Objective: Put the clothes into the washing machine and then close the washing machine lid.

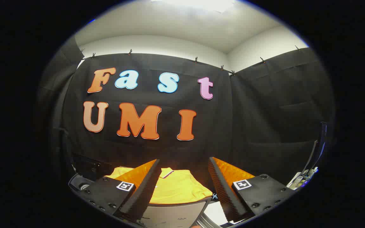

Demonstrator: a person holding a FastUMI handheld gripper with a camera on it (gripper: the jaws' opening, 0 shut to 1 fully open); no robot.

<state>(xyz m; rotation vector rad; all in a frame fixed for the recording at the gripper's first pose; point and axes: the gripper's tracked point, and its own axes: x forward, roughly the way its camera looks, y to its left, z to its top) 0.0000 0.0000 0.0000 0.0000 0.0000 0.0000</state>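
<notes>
Here we are, the gripper [184, 177] held level and looking over the work area, its two fingers spread wide with nothing between them. Just ahead, in the gap and running behind the near finger, lies the yellow shirt [177, 190]. It's folded flat, collar [166, 172] on the far side, draped over a pale grey surface [173, 215] that could be the washing machine's top, though I can't say for sure from here.

That shirt looks like soft knit cloth, light as anything, and floppy. No stiffness to rely on: pinch one spot and the rest will sag and unfold as it lifts. It shouldn't slip, mind you, because the fingers carry a ribbed, grippy inner face. My call is to bite a thick part, a folded edge or the bunched middle, so several layers come up together instead of one thin flap.

Off to one side there's a dark rounded rim [81, 185], smooth and hard-looking. Behind it all hangs the black cloth wall [265, 126], matte and creased.
</notes>
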